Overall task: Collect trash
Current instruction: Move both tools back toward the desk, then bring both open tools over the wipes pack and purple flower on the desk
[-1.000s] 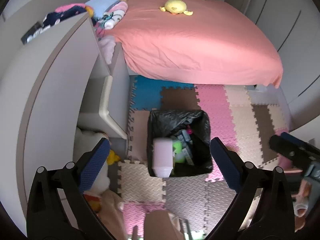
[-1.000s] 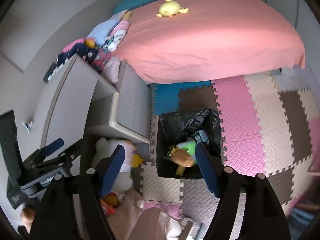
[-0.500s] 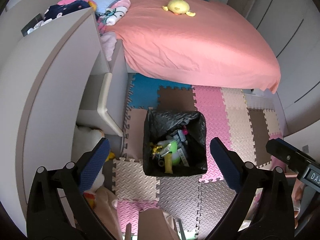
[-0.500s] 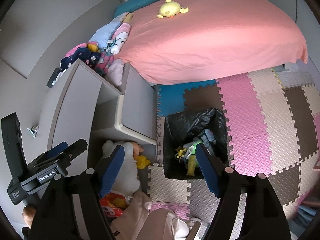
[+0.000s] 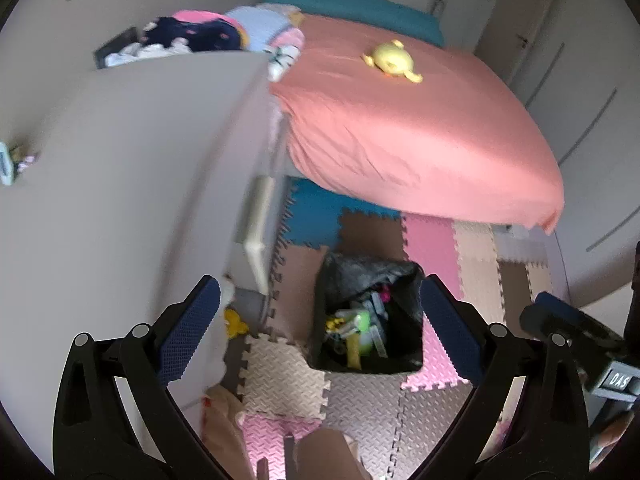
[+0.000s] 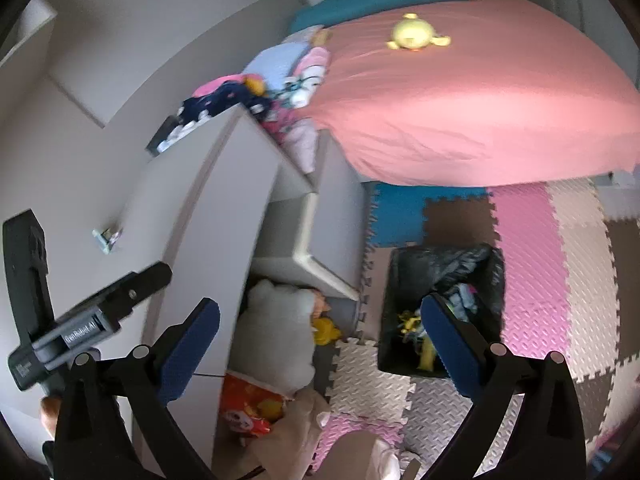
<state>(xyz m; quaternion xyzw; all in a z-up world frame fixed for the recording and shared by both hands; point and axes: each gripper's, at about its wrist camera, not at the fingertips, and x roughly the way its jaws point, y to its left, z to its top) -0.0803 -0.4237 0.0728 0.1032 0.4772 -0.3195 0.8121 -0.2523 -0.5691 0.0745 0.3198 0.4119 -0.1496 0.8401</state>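
Observation:
A square bin lined with a black bag (image 5: pixel 370 274) stands on the foam floor mats, with several pieces of trash (image 5: pixel 358 328) inside, green, yellow and grey. It also shows in the right wrist view (image 6: pixel 440 268). My left gripper (image 5: pixel 320 332) is open and empty, held high above the bin. My right gripper (image 6: pixel 320 336) is open and empty, high above the floor left of the bin. A small light-blue scrap (image 6: pixel 106 236) lies on the desk top (image 6: pixel 192 200); it shows at the left edge of the left wrist view (image 5: pixel 8 162).
A grey desk (image 5: pixel 132 184) fills the left. A pink bed (image 5: pixel 400 120) with a yellow plush (image 5: pixel 390 60) lies behind. A white plush (image 6: pixel 276 336) and an orange packet (image 6: pixel 248 404) sit under the desk. Clothes (image 6: pixel 224 100) are piled on the desk's far end.
Both grippers have risen and swung left, away from the bin toward the desk. The pink-white item and the green one seen over the bin a second ago now lie inside it.

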